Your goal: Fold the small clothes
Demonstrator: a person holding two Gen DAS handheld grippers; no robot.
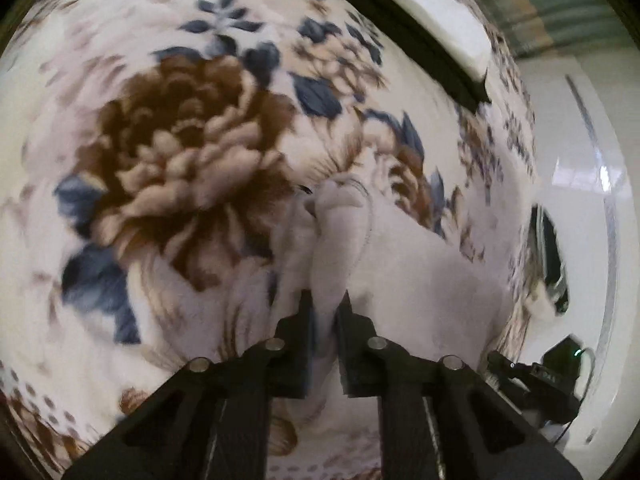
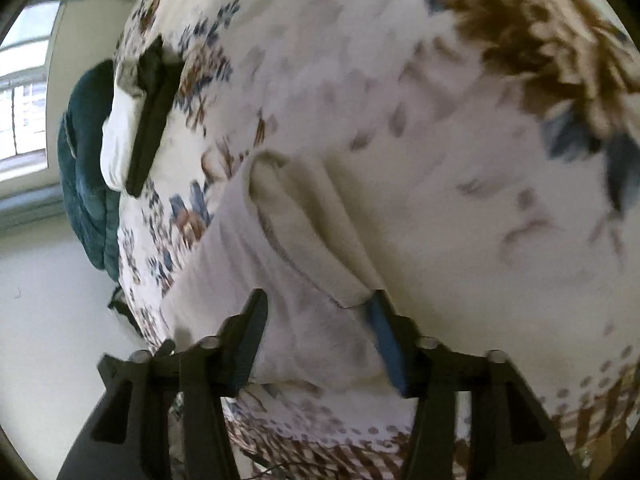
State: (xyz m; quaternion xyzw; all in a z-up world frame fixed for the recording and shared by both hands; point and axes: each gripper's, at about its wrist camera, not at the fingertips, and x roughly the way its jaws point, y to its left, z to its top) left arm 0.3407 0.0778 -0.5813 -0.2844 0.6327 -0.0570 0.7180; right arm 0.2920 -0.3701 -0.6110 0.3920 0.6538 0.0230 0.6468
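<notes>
A small pale grey-white garment [image 1: 404, 264] lies on a floral bedspread [image 1: 180, 152]. My left gripper [image 1: 325, 300] is shut on a raised fold of the garment, which runs up between the fingers. In the right wrist view the same garment [image 2: 288, 248] lies folded over itself near the bed's edge. My right gripper [image 2: 320, 300] is open, its fingers wide apart on either side of the garment's near end, one finger [image 2: 252, 332] on the left and one with a blue pad [image 2: 384, 340] on the right.
A white folded cloth [image 1: 436, 16] lies on a black one [image 1: 404, 40] at the far side of the bed; the pair also shows in the right wrist view [image 2: 140, 120]. A dark teal quilt [image 2: 84, 168] hangs past the bed. White floor [image 1: 576, 208] lies beyond the bed edge.
</notes>
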